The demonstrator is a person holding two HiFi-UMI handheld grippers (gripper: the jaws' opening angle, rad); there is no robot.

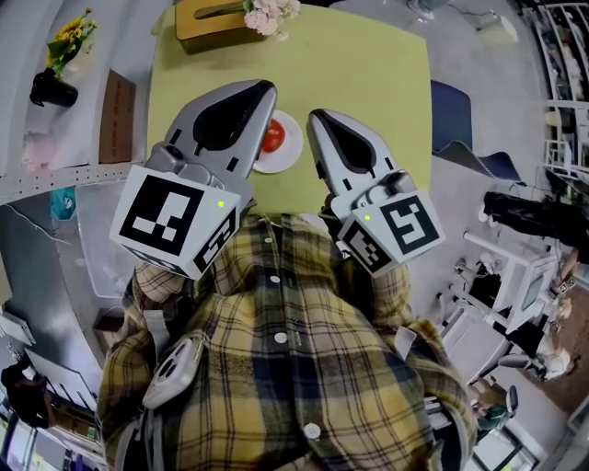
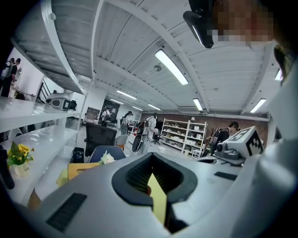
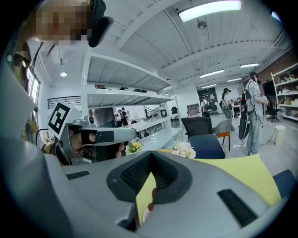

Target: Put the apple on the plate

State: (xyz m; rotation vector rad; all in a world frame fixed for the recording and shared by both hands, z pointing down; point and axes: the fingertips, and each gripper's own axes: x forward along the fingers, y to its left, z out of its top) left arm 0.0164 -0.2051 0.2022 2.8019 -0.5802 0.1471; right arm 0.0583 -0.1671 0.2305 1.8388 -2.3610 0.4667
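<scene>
A red apple (image 1: 272, 136) lies on a small white plate (image 1: 291, 153) on the yellow-green table (image 1: 368, 74). Both grippers hover close to the person's chest, nearer than the plate and above it. My left gripper (image 1: 267, 89) is shut and empty, and its body covers the plate's left part. My right gripper (image 1: 316, 118) is shut and empty, just right of the plate. In the left gripper view the jaws (image 2: 152, 156) meet, with a sliver of apple (image 2: 148, 189) showing in the gap below. The right gripper view shows its shut jaws (image 3: 151, 154), the apple (image 3: 151, 206) and the plate's edge (image 3: 145, 214).
A wooden tissue box (image 1: 207, 20) and white flowers (image 1: 271, 11) stand at the table's far edge. Left of the table are yellow flowers (image 1: 70, 39), a black pot (image 1: 51, 89) and a brown board (image 1: 117, 115). A blue chair (image 1: 451, 110) stands at the right. People stand in the background.
</scene>
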